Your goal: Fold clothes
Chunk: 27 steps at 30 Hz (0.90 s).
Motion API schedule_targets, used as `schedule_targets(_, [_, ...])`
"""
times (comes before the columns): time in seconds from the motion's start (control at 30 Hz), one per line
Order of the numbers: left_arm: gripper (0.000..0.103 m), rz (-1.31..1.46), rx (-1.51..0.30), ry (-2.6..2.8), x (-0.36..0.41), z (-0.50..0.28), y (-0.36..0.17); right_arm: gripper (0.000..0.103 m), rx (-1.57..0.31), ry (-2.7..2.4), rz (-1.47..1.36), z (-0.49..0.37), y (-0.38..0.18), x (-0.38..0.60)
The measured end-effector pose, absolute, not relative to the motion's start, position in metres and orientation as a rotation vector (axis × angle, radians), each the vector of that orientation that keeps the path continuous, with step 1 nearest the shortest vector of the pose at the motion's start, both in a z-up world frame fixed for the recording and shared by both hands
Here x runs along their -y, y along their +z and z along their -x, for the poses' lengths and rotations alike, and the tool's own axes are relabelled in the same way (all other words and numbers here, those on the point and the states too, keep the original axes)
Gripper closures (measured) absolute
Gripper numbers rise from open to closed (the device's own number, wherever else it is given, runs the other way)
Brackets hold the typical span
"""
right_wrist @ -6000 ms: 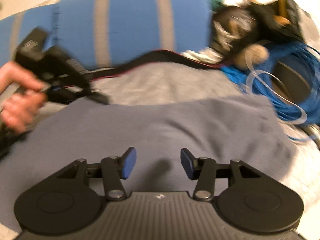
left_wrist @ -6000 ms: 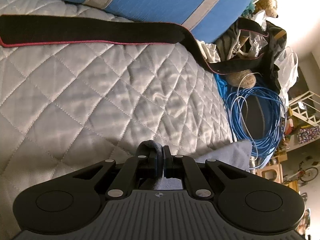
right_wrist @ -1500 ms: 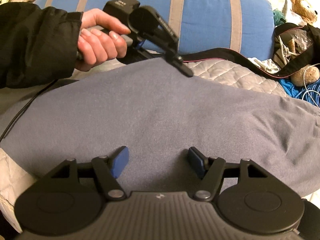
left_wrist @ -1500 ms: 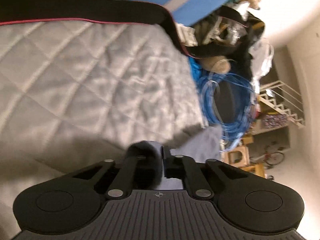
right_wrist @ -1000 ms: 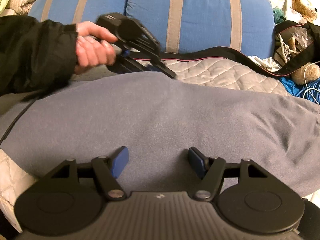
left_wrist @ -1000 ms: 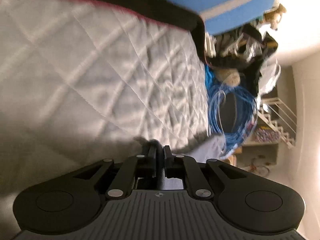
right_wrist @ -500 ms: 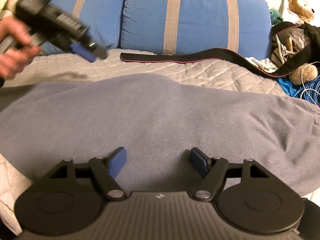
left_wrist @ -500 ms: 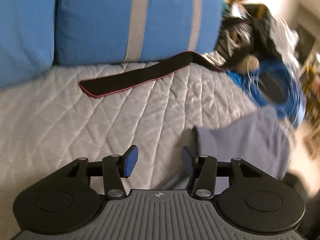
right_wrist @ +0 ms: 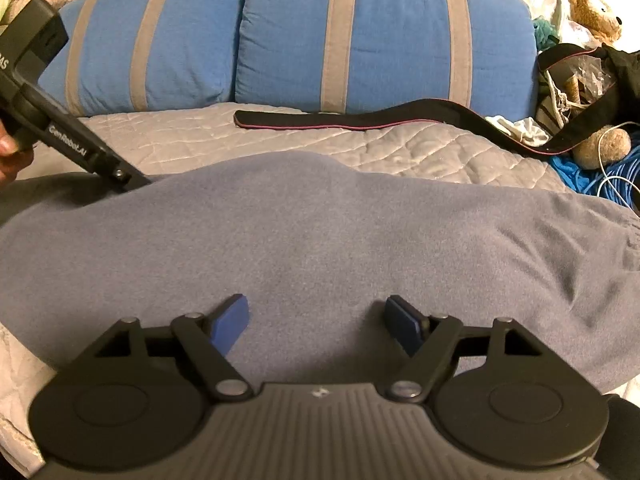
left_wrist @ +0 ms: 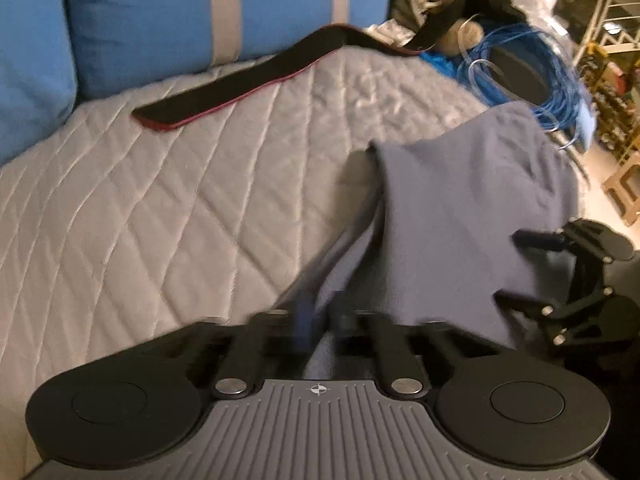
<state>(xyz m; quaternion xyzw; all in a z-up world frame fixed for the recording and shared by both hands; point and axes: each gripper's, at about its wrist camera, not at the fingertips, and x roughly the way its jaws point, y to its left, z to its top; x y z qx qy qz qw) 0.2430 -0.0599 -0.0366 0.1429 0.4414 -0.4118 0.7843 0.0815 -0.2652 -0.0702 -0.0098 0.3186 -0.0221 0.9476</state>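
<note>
A grey-blue garment [right_wrist: 320, 240] lies spread across the quilted bed cover [left_wrist: 140, 200], with a fold running along its left edge [left_wrist: 360, 220]. In the blurred left wrist view, my left gripper [left_wrist: 320, 324] has its fingers drawn together on that edge, with grey cloth between the pads. The right wrist view shows the left gripper's tip [right_wrist: 132, 182] touching the garment's far left border. My right gripper [right_wrist: 318, 320] hovers open over the garment's near side with nothing between its blue pads. It also appears at the right of the left wrist view [left_wrist: 508, 266].
A black strap with red edging [right_wrist: 340, 122] lies along the back of the bed, below blue cushions with grey stripes [right_wrist: 384, 40]. A blue cable coil [left_wrist: 540, 76], a teddy bear [right_wrist: 596, 4] and a heap of bags crowd the right end. A hand [right_wrist: 8, 152] holds the left gripper.
The left gripper let go of the cloth, lifted away open, then came down at the garment's left edge, where its fingers closed. The right gripper stayed open and in place.
</note>
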Motion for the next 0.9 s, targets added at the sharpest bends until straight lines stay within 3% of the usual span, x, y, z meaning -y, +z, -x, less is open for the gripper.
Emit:
schedule_targets(0.47, [0.096,-0.052,-1.093,-0.799,0.021,-0.271,-0.039,0.017,-0.653,-0.068,0.019,-0.084,-0.070,0.264])
schedule_targets(0.57, [0.095,-0.057,-1.092,-0.801,0.019,-0.271,-0.036,0.021,-0.643,-0.043,0.002,-0.097,-0.059,0.270])
schedule_targets(0.6, [0.090,-0.062,-1.086,-0.803,0.019,-0.270,-0.034,0.027,-0.638,-0.031,-0.005,-0.104,-0.054,0.273])
schedule_targets(0.77, [0.066,-0.066,-1.056,-0.789,0.014,-0.266,-0.026,0.028,-0.612,0.031,-0.043,-0.135,-0.030,0.287])
schedule_targets(0.9, [0.064,-0.076,-1.037,-0.797,0.011,-0.261,-0.022,0.028,-0.612,0.088,-0.078,-0.161,-0.018,0.300])
